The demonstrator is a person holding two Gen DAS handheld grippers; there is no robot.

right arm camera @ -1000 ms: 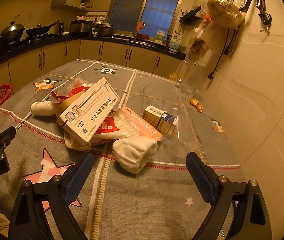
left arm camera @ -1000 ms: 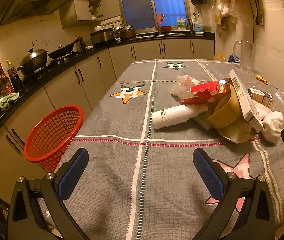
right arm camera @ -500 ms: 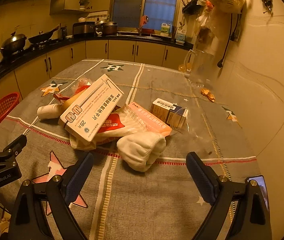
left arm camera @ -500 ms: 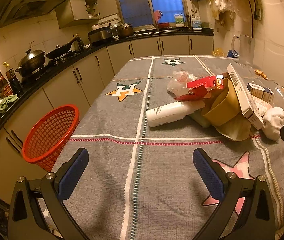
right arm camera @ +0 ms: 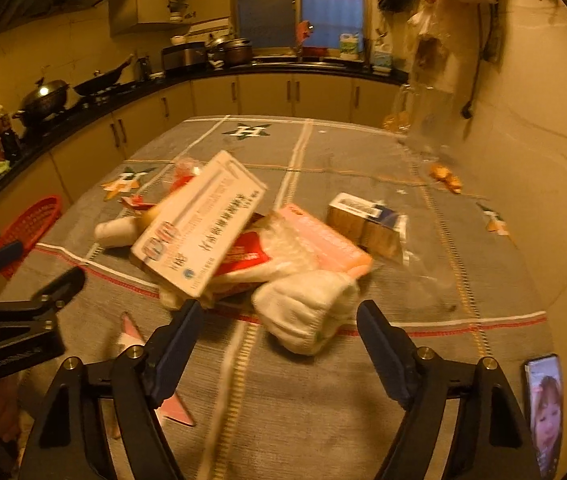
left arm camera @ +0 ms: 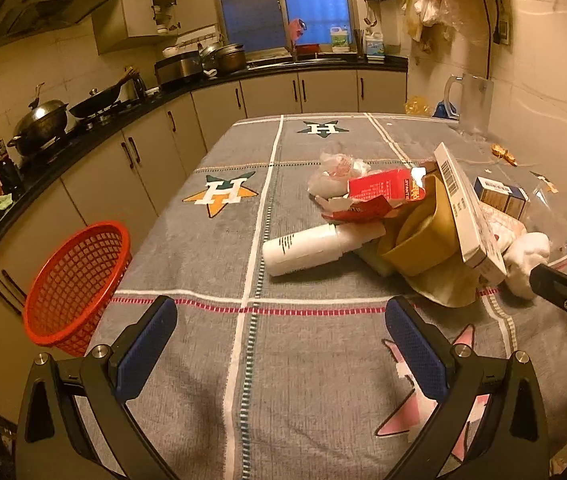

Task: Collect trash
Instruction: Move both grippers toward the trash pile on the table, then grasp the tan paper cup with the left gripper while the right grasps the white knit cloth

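as the right tongs (right arm camera: pixel 277 346) have edged in on the white sock (right arm camera: pixel 307 308) since a second ago, their jaws are now closing, with the sock's near end between the pads but not yet pressed, so nothing is gripped. the sock lies at the near edge of the trash pile on the grey counter (left arm camera: pixel 303 360), touching the pink packet (right arm camera: pixel 323 236) behind it and just beside the long white carton (right arm camera: pixel 199 220) that leans on the heap. beyond the sock sits a small blue and tan box (right arm camera: pixel 367 220); on the far side of the pile from the sock lies a white bottle (left arm camera: pixel 307 248) on its side, under a red torn carton (left arm camera: pixel 379 192). the left tongs (left arm camera: pixel 279 344) hang wide open over bare cloth, well apart from the sock, holding nothing. the red basket (left arm camera: pixel 75 284) waits off the counter's edge, well apart from the sock on the side beyond the bottle. judging by this, the first pick is about to land, and none of the trash has reached the basket yet
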